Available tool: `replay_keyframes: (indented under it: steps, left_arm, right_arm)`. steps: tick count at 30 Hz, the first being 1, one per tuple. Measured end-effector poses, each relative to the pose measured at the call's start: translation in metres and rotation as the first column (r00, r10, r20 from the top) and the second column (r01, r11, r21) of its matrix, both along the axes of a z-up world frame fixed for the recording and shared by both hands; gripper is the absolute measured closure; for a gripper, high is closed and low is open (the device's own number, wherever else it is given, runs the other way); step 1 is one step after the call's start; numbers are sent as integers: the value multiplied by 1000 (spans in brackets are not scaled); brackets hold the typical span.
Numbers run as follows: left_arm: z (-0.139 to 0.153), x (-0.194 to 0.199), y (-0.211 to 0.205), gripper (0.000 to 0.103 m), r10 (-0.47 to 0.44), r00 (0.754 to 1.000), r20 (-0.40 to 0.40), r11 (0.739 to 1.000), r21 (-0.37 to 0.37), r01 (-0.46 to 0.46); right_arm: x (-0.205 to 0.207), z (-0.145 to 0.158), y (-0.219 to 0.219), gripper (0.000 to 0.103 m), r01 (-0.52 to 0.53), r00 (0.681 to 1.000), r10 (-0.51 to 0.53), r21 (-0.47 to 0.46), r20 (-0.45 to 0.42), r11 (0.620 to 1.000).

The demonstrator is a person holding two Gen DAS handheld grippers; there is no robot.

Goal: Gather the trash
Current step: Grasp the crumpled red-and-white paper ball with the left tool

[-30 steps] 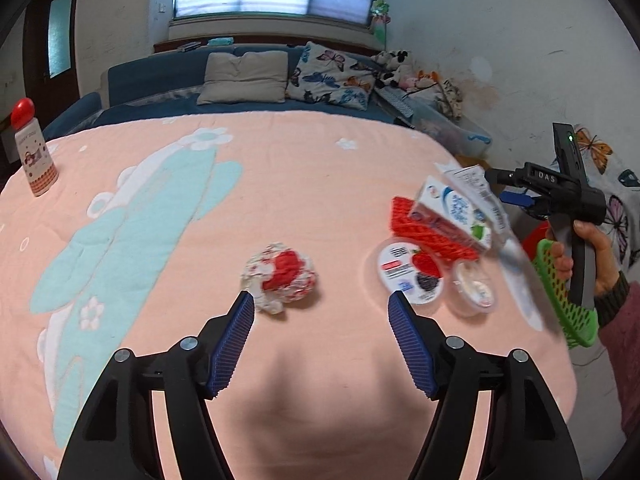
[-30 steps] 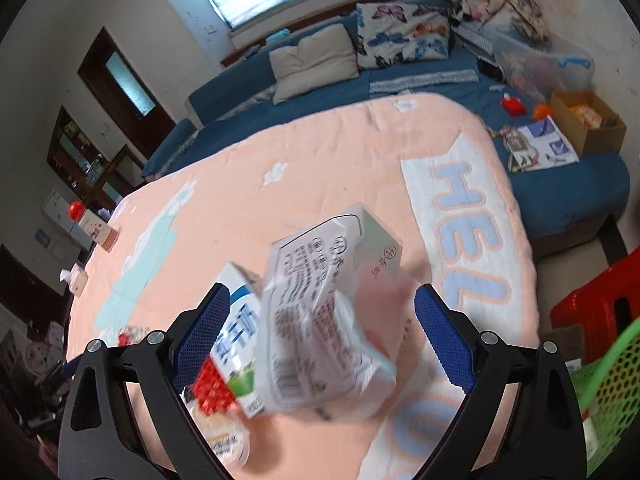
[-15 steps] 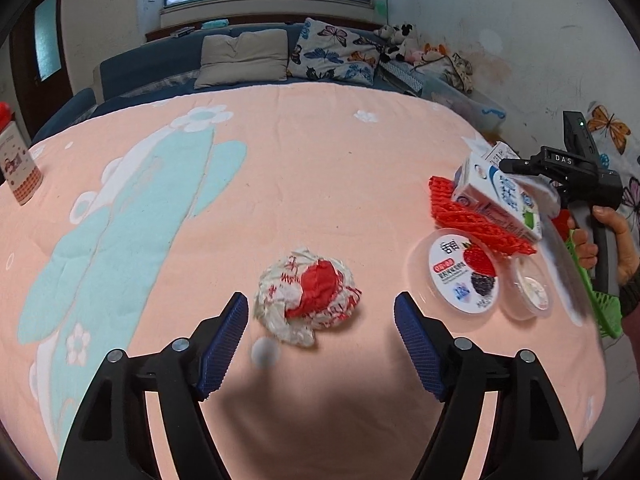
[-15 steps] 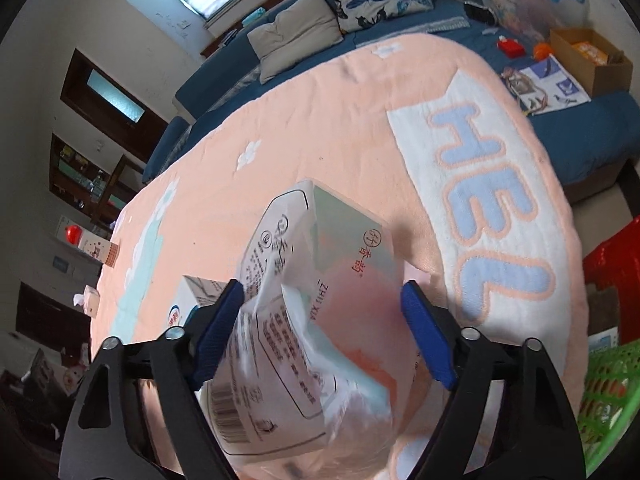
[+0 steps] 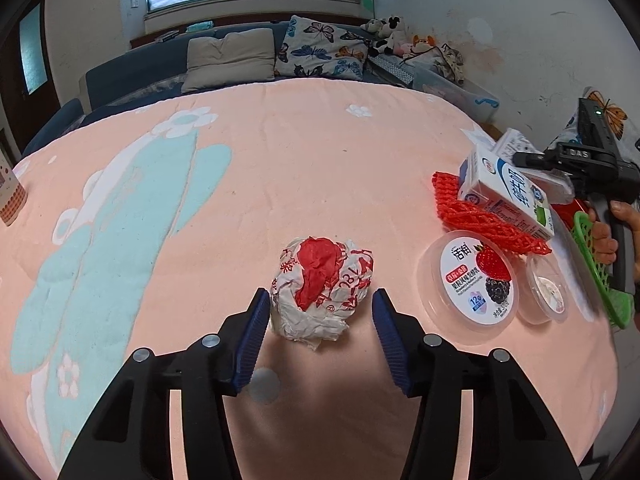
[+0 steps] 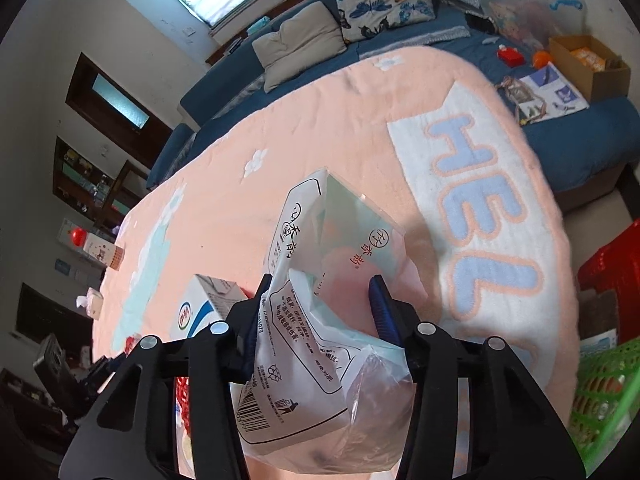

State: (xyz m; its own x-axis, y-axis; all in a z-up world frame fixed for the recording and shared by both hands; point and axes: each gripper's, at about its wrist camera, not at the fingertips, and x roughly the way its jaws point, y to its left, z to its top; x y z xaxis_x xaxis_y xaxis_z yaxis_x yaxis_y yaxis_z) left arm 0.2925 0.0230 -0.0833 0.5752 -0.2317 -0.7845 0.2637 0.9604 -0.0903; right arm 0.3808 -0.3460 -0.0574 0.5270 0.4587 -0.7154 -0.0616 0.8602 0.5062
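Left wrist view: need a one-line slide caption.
Open left hand-held gripper straddles a crumpled red-and-white wrapper on the pink blanket.

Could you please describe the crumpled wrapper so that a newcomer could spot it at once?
On the pink blanket, look between the fingers of the open left gripper. The wrapper is a crumpled white ball with a red patch, lying left of the round yogurt lid.

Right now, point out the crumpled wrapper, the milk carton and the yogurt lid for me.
crumpled wrapper [image 5: 322,286], left wrist view, on its red patch.
milk carton [image 5: 506,196], left wrist view, on its white printed side.
yogurt lid [image 5: 474,282], left wrist view, on the middle of its label.
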Motion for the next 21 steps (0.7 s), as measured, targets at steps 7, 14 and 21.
replay_keyframes:
  steps: [7,14,21]
  left_arm:
    - [3,3,-1,37,-6,1000,5,1000,-3,6]
    - [-1,8,-10,32,-33,999,6,999,33,33]
    - [-9,10,-8,49,-32,999,-3,999,16,32]
  right_arm:
    - [-19,13,-6,55,3,999,-2,-22,37,1000]
    - [-34,26,-11,55,-1,998,3,-24,67,1000]
    - [-61,39,-14,55,-4,994,9,-40,106,999]
